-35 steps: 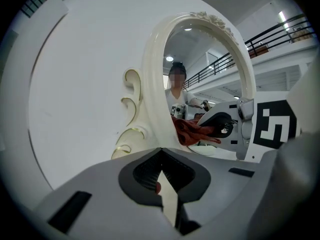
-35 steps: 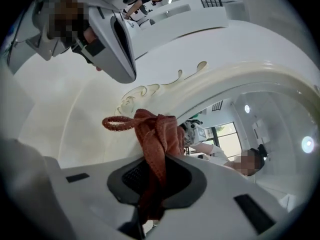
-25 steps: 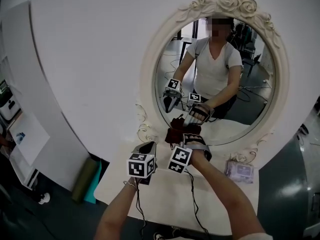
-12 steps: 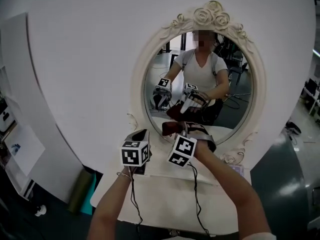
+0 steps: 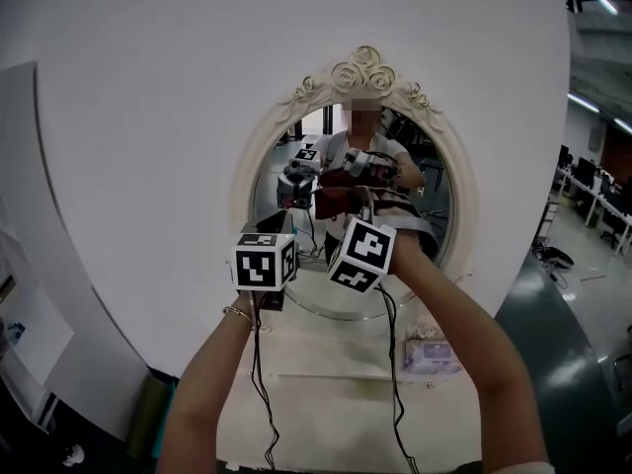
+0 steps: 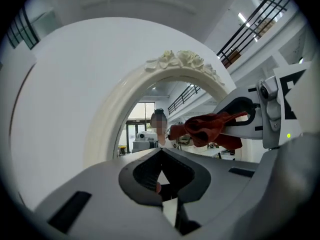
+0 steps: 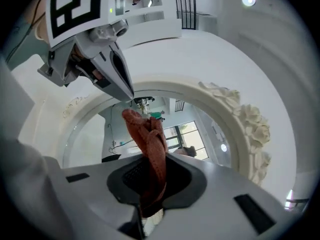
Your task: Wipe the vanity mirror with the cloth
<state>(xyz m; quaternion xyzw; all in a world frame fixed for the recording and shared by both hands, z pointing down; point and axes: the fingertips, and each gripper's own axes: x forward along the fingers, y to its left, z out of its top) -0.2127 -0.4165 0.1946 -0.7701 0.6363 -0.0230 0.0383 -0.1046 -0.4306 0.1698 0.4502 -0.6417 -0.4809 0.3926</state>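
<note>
Right gripper view is showing the right tongs (image 7: 152, 176) clenching the red cloth (image 7: 147, 134), its bunched tip reaching the vanity mirror (image 7: 200, 129) at the table's (image 5: 326, 383) far edge. The left tongs (image 6: 161, 173) are sitting pinched together, empty. One risk: only a narrow fold is being gripped, so hard pressing could be tugging it loose, leaving bare tips scraping glass.

My left gripper (image 6: 161, 174) and right gripper (image 7: 150, 181) each carry a white cube (image 5: 265, 263) printed with black square markers. Their jaw shells are smooth grey around dark ribbed pads (image 6: 145, 171). Thin black cables (image 5: 259, 363) trail off toward six o'clock, and a slim bracelet (image 5: 237, 312) circles my left wrist.
</note>
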